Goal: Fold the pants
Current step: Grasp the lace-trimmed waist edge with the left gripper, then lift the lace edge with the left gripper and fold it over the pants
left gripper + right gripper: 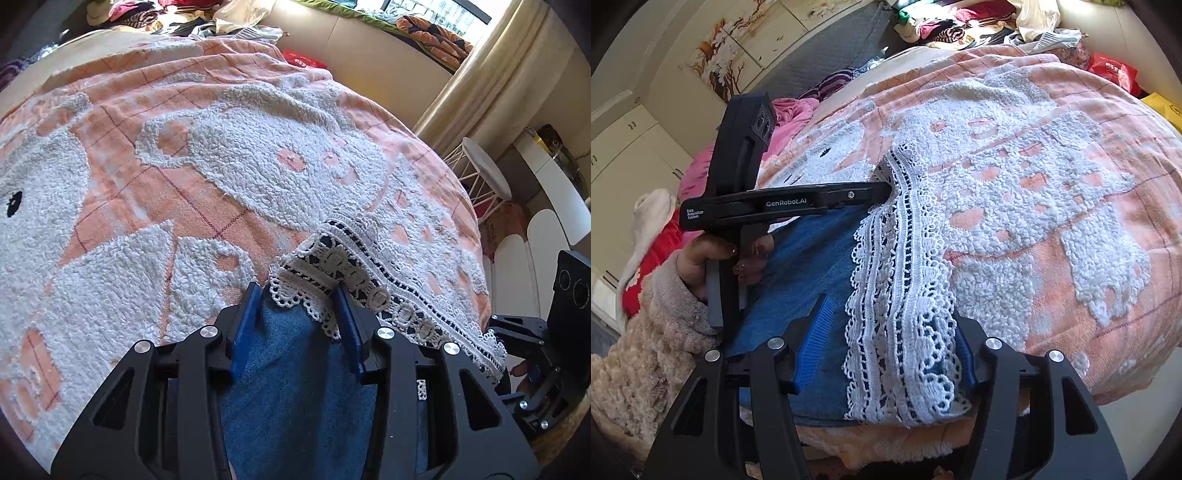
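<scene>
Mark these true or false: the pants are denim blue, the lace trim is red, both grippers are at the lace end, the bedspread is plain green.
1. The pants are denim blue. True.
2. The lace trim is red. False: it is white over dark fabric.
3. The left gripper and the right gripper are both at the lace end. True.
4. The bedspread is plain green. False: it is orange with fluffy white shapes.

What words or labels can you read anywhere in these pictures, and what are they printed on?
"GenRobot.AI": on the side of the left gripper.
"Data Acquisition System": small print at that gripper's rear end.
White print on the red bag: too blurred to read.
Small white tag on the gripper body: illegible.
</scene>
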